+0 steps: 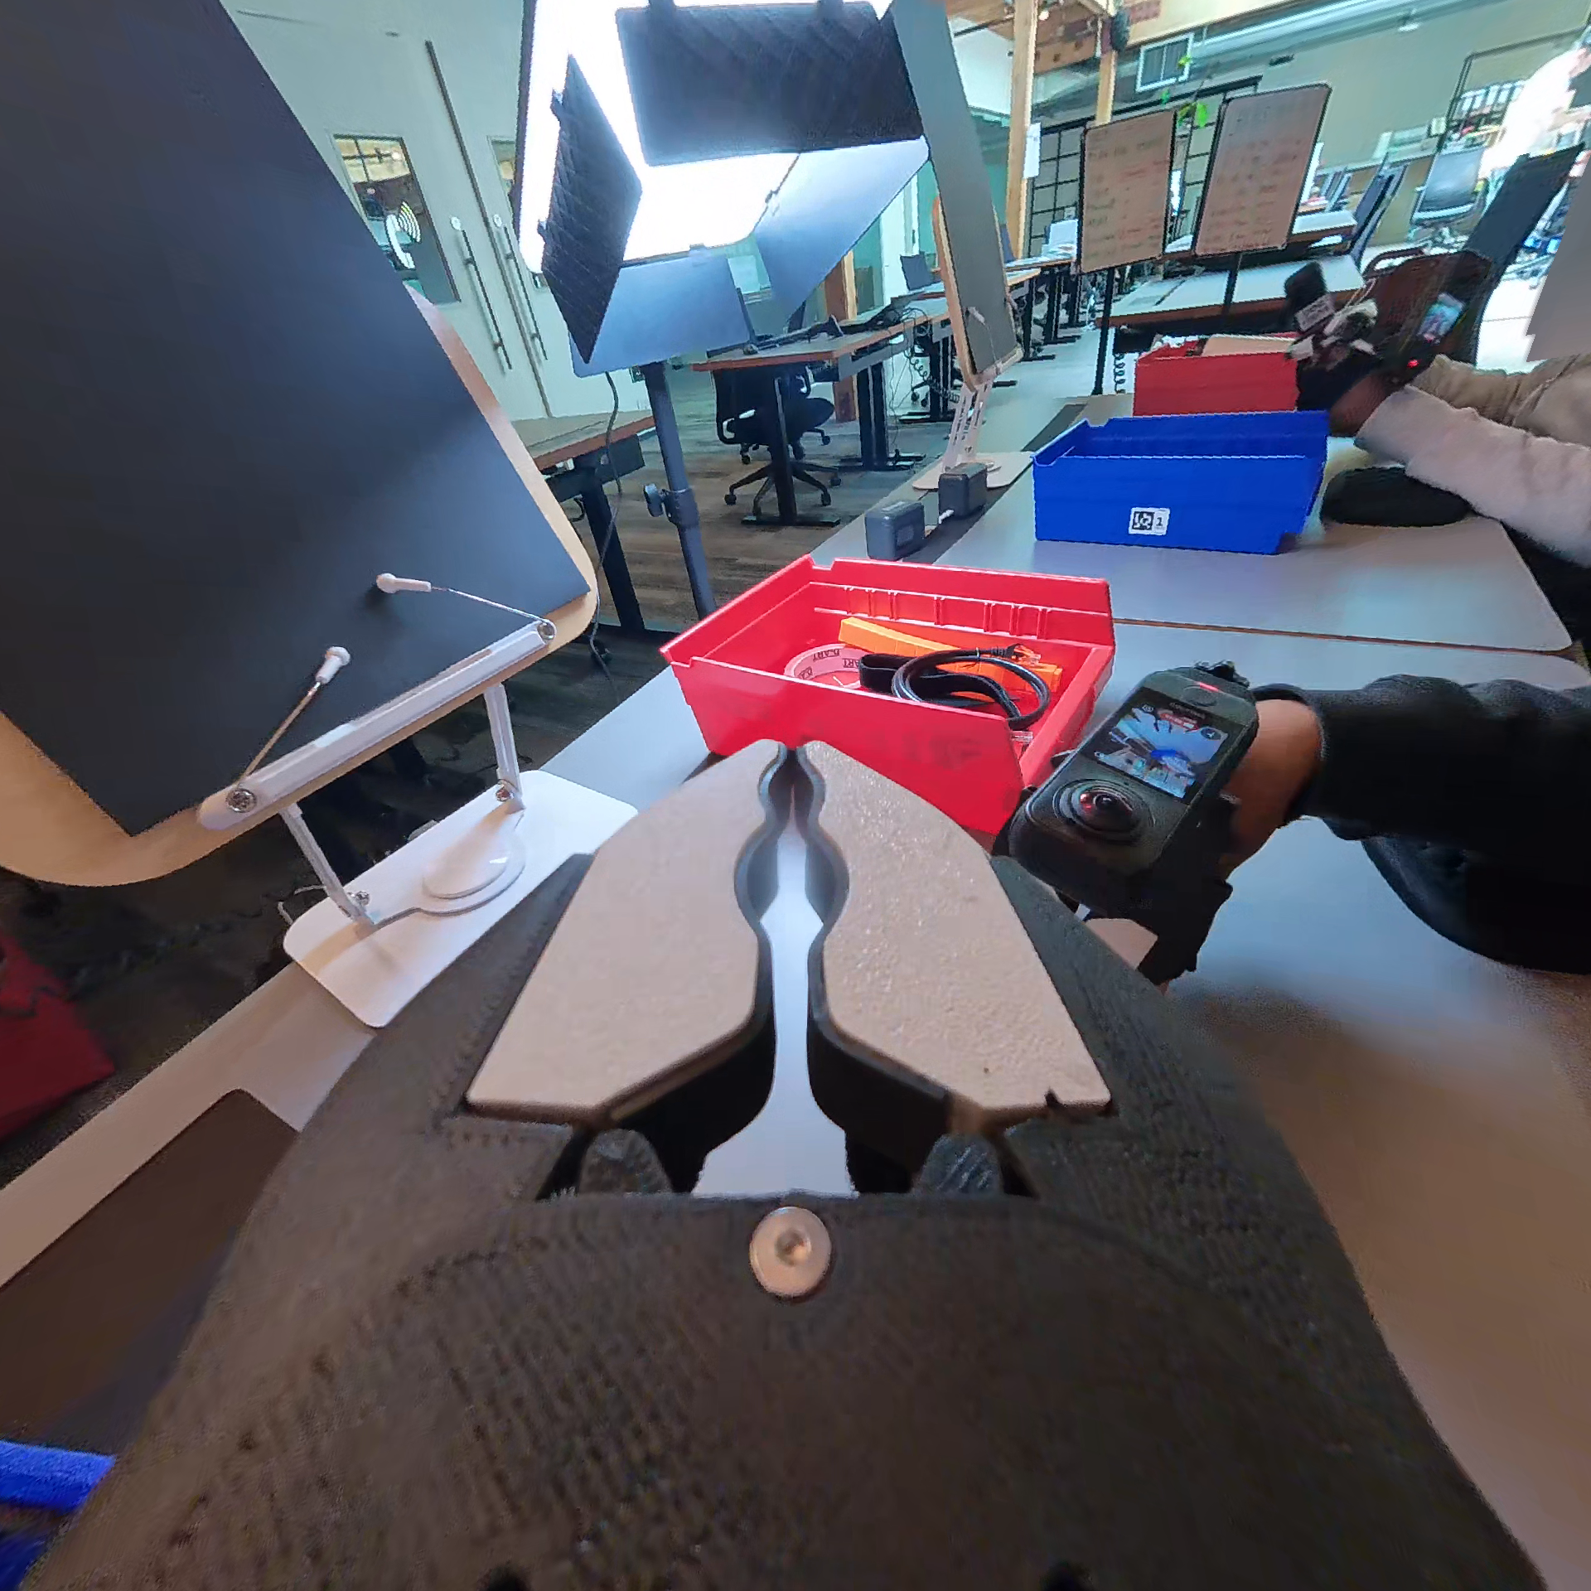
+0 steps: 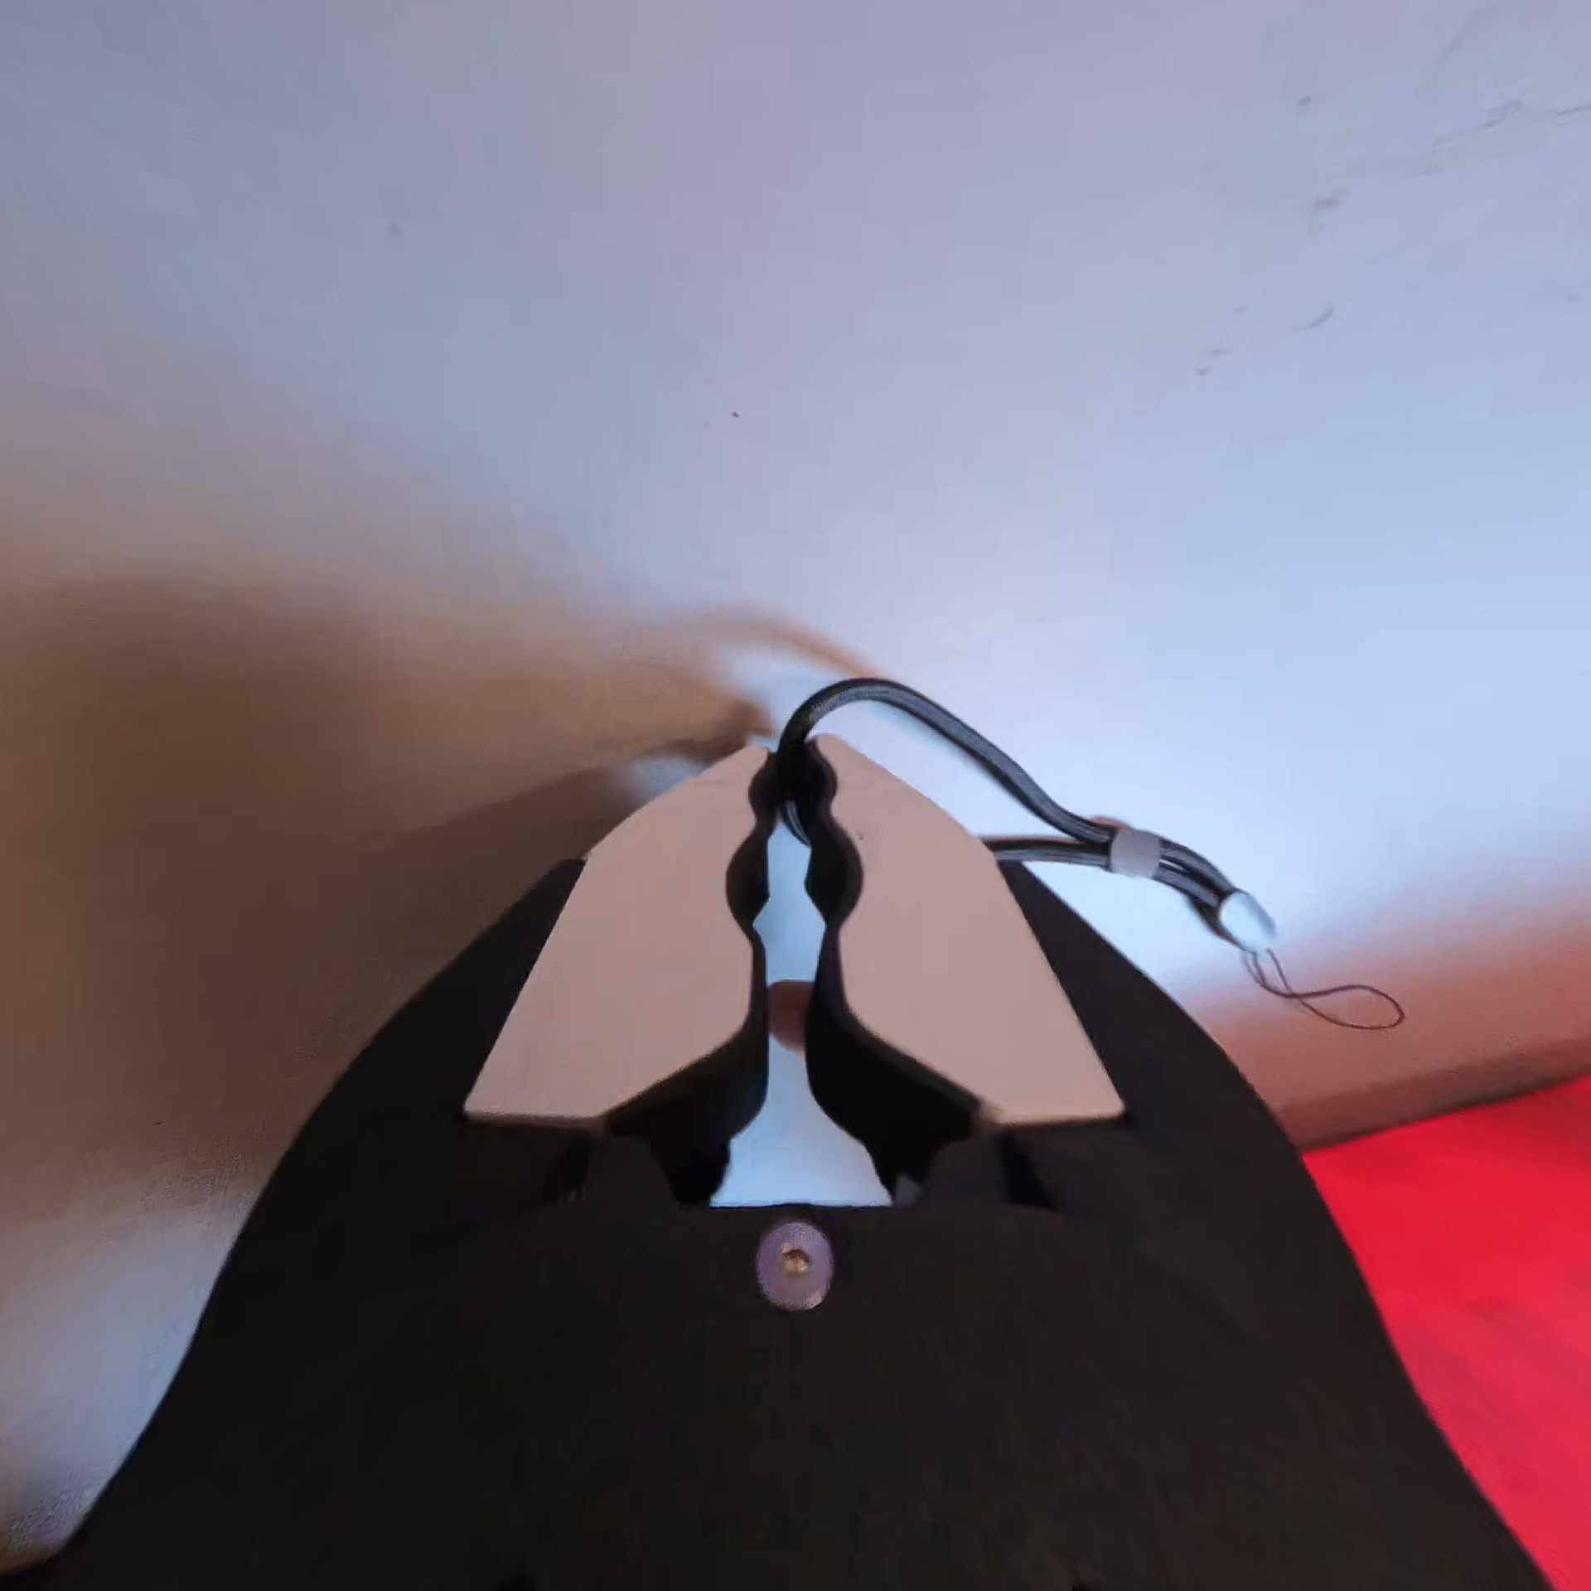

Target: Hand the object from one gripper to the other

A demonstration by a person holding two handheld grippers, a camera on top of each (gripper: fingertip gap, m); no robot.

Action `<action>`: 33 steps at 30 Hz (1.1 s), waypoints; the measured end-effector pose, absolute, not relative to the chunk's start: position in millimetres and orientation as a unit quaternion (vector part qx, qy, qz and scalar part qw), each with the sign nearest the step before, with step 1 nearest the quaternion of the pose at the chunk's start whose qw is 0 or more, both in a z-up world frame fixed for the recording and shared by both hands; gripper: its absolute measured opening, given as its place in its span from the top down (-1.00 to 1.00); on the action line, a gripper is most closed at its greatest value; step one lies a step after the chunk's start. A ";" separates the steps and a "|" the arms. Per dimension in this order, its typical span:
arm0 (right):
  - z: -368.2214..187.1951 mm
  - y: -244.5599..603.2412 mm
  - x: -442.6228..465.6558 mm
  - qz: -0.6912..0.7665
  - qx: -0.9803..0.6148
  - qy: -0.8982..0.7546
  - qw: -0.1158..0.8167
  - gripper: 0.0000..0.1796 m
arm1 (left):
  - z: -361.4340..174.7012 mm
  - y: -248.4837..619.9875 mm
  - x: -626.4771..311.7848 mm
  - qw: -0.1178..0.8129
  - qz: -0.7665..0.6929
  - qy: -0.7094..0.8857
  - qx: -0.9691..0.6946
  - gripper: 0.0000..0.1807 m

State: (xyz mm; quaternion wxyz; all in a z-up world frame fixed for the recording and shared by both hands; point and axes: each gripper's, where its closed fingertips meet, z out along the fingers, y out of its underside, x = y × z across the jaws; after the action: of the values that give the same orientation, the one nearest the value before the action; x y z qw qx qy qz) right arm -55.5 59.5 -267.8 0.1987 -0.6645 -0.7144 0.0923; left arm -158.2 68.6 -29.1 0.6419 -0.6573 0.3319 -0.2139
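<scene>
R gripper (image 2: 788, 758) pinches black strap (image 2: 990, 775) at its loop; L gripper (image 1: 790, 762) clenched, empty. Strap looks light, floppy; L should grab near the slider bead (image 2: 1135, 852).

The left gripper (image 1: 790, 762) points forward and level, its tips pressed together with nothing between them. Just to its right sits the right gripper (image 1: 1119, 801), seen here only as its camera-bearing body, gripped by a hand (image 1: 1274, 766) in a black sleeve. In its own view the right gripper (image 2: 792, 758) has its tips pinched on a cord (image 2: 947, 758)
</scene>
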 end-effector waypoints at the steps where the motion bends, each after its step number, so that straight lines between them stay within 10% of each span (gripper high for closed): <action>1: -263.4 59.1 -56.1 0.100 -0.659 -0.716 0.206 0.96 | -28.1 66.8 -158.0 0.642 -0.211 0.337 -0.656 1.00; 20: -63.9 -7.1 -47.3 0.320 -0.489 -0.690 0.428 0.96 | -96.2 7.0 -64.2 0.484 -0.284 0.553 -0.616 0.48; 30: -31.0 -5.6 -32.9 0.356 -0.464 -0.656 0.478 0.96 | -107.9 7.8 -47.7 0.484 -0.281 0.560 -0.611 0.96; 33: -10.1 15.2 -34.4 0.379 -0.475 -0.592 0.529 0.60 | -88.3 15.3 -51.9 0.515 -0.297 0.519 -0.615 0.96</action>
State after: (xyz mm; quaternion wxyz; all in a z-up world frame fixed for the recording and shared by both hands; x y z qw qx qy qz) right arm -34.4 15.2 -10.1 0.5293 -0.4754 -0.5919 0.3788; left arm -51.9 15.3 -88.3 0.5145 -0.6151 0.5186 -0.2966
